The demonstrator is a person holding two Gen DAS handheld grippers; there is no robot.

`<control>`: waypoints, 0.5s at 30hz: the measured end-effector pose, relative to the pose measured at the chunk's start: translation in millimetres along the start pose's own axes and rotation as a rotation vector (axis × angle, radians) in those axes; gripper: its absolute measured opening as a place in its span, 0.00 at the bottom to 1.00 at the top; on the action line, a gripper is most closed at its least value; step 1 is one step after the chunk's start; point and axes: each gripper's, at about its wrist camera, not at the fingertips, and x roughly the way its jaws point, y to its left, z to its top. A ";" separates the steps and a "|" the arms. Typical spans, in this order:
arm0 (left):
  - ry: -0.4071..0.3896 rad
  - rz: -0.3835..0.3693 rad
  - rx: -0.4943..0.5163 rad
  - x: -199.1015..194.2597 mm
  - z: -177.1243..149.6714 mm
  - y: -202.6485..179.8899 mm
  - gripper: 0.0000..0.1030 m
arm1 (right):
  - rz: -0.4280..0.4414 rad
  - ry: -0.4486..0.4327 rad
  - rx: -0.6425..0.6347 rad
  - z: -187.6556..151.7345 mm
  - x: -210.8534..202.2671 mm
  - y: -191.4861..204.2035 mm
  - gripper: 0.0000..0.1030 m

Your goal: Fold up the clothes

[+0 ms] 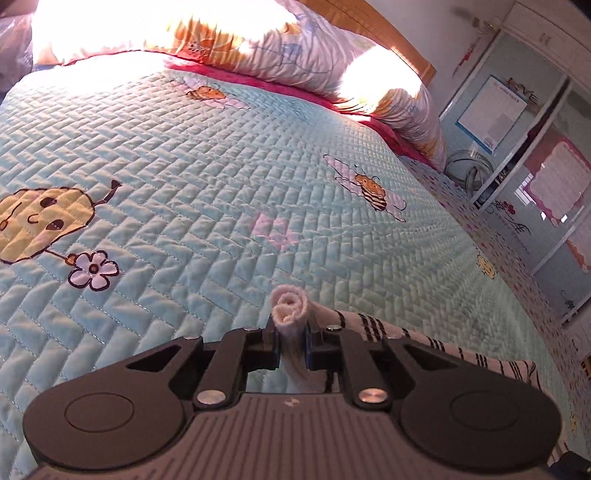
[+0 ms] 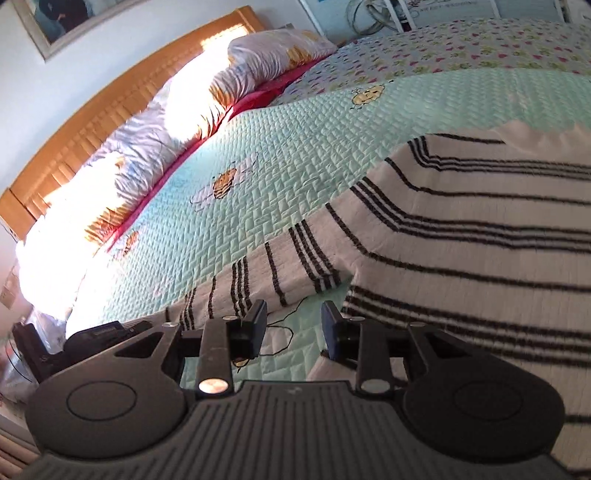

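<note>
Pinching a striped sweater [image 1: 291, 314] cuff, left gripper [image 1: 291, 332] clamps; right gripper [image 2: 293, 325] gapes empty

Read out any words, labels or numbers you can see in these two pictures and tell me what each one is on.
Nothing can be read for certain.
White poster on the cabinet door: print too small.
Wall lettering above it: blurred.
Pink-bordered sheet: text blurred.
Black device beside the bed: label too small.
Cabinet lettering: blurred.

A bed with a mint quilted bedspread [image 1: 192, 155] stitched with bees carries patterned pillows [image 1: 229, 40] along its far edge and a white, black-striped sweater [image 2: 480, 229] lying near right.
</note>
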 end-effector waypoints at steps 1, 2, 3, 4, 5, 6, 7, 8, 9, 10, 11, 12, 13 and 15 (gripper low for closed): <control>0.008 0.001 -0.033 2.2 2.1 5.4 0.11 | -0.008 0.003 -0.031 6.2 8.5 6.2 0.33; 0.020 -0.002 -0.053 4.8 3.9 9.2 0.12 | 0.013 0.008 -0.020 11.5 19.1 9.1 0.33; 0.031 -0.006 -0.060 6.3 4.8 11.0 0.12 | 0.037 0.012 -0.004 16.8 29.9 11.6 0.33; 0.042 -0.010 -0.066 7.9 5.7 12.8 0.12 | 0.060 0.011 0.028 21.9 41.2 12.6 0.33; 0.055 -0.014 -0.072 9.8 6.7 14.5 0.12 | 0.081 0.015 0.064 25.0 54.6 12.4 0.33; 0.069 -0.019 -0.070 12.6 8.5 16.2 0.12 | 0.102 0.021 0.099 27.8 68.1 12.1 0.33; 0.081 -0.025 -0.071 14.7 10.3 18.5 0.12 | 0.079 0.049 0.111 26.3 83.9 10.4 0.33; 0.093 -0.032 -0.071 16.5 12.2 20.5 0.12 | 0.052 0.080 0.120 24.3 100.0 8.7 0.33; 0.102 -0.044 -0.069 17.2 14.6 21.8 0.12 | 0.024 0.111 0.129 22.4 116.1 6.9 0.33; 0.111 -0.055 -0.066 18.0 17.0 23.0 0.12 | -0.024 0.174 0.120 16.3 133.2 4.1 0.30; 0.121 -0.066 -0.064 18.7 19.4 24.2 0.13 | -0.024 0.166 0.095 11.5 137.0 5.1 0.30; 0.127 -0.076 -0.060 19.2 21.7 25.2 0.13 | -0.018 0.149 0.069 6.9 139.4 6.6 0.30; 0.126 -0.079 -0.055 19.3 23.2 25.9 0.14 | -0.038 0.161 0.010 8.3 139.8 14.6 0.31; 0.140 -0.092 -0.075 22.7 23.7 30.4 0.14 | -0.091 0.192 -0.113 10.7 141.4 33.2 0.31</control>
